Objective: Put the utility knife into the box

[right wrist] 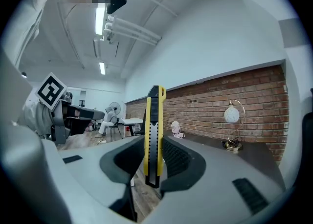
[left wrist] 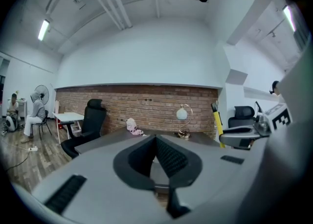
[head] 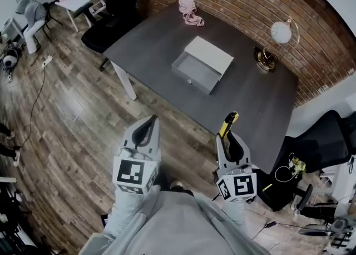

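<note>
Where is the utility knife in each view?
Head view: utility knife, lower right of centre, yellow tip up.
Left gripper view: utility knife, right of centre, a thin yellow strip.
Right gripper view: utility knife, dead centre, upright between the jaws.
Shared landmark: the globe lamp.

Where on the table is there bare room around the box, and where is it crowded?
Bare tabletop lies between the box and the near edge, and left of the box toward the black chair. The far edge is busier: a pink item sits there, and the globe lamp is at the right corner.
</note>
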### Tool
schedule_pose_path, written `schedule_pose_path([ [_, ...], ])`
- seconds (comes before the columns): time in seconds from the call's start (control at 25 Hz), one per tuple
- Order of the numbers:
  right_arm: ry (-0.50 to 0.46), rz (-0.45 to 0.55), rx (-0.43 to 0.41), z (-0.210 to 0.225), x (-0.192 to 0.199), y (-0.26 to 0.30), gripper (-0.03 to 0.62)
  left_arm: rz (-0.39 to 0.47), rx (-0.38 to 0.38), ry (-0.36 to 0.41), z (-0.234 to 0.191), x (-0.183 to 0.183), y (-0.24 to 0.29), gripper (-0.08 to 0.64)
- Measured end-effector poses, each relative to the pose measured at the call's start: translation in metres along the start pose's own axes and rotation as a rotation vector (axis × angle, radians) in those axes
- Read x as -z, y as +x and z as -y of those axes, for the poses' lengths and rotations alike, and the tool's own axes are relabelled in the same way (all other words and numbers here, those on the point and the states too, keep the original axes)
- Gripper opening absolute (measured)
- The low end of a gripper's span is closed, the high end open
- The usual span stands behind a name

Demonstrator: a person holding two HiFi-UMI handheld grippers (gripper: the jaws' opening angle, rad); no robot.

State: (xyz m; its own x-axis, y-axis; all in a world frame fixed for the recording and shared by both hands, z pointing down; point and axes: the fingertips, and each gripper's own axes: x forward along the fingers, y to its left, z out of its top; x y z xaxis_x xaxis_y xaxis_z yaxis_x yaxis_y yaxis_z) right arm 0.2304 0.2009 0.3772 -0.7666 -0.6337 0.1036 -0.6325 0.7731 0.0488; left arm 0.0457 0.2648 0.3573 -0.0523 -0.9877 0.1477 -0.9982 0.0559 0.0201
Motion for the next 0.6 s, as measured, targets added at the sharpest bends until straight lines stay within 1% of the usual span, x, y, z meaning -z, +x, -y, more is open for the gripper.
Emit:
schedule_pose_path([
  [0.36,0.000,-0.001,0.027,0.001,-0.017,0.112,0.126,0.001,0.046,0.009,-0.080,-0.018,0.084,0.018],
  [0.6,0.002,-0.019,0.063,0.000,-0.019,0.160,0.126,-0.005,0.070,0.007,-0.122,-0.020,0.119,0.018],
])
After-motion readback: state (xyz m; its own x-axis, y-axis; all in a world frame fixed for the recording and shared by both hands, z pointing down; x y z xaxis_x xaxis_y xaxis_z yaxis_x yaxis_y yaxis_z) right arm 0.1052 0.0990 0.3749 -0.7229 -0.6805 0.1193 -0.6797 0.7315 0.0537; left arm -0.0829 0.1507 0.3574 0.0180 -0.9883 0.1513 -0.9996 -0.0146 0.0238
